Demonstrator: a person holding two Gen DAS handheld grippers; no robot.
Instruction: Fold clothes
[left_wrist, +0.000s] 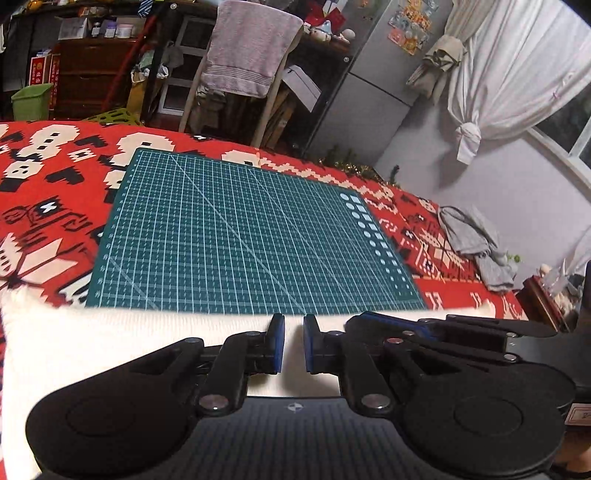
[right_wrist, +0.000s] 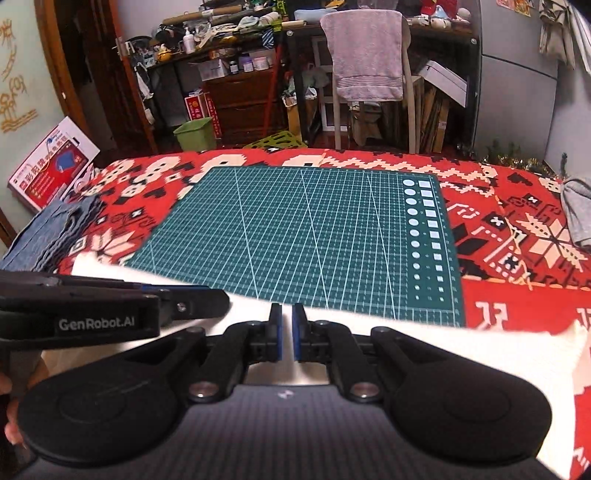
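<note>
Left gripper (left_wrist: 294, 345): jaws nearly together, narrow gap showing between the blue pads (left_wrist: 279, 345). White cloth (left_wrist: 147, 347) sits right under and around the fingertips, but I can't tell whether fabric is actually pinched.

Right gripper (right_wrist: 286, 338): same picture, pads (right_wrist: 298, 338) close with a thin slit between them, white cloth (right_wrist: 480, 350) beneath. Clamped or just hovering: can't tell.

White cloth lies along the near edge of the green cutting mat (left_wrist: 236, 236), overlapping its front border and spreading left and right onto the red patterned tablecloth (left_wrist: 48, 206). Its far edge runs roughly straight across the mat. Texture reads as a knit or towel-like weave; garment type not clear.

Both grippers are side by side at that near edge. From the right wrist view the left gripper's body (right_wrist: 96, 314) comes in from the left, labelled "GenRobot.AI". From the left wrist view the right gripper's linkage (left_wrist: 443, 332) sits just beside it on the right.

Other items on the tabletop:
- grey garment (left_wrist: 476, 243), crumpled, at the far right, well apart from the mat
- folded denim (right_wrist: 48, 232) at the left edge

Behind the tabletop: chair with a pinkish-grey towel (right_wrist: 365, 55) draped over the back, green bin (right_wrist: 195, 133) on the floor.
</note>
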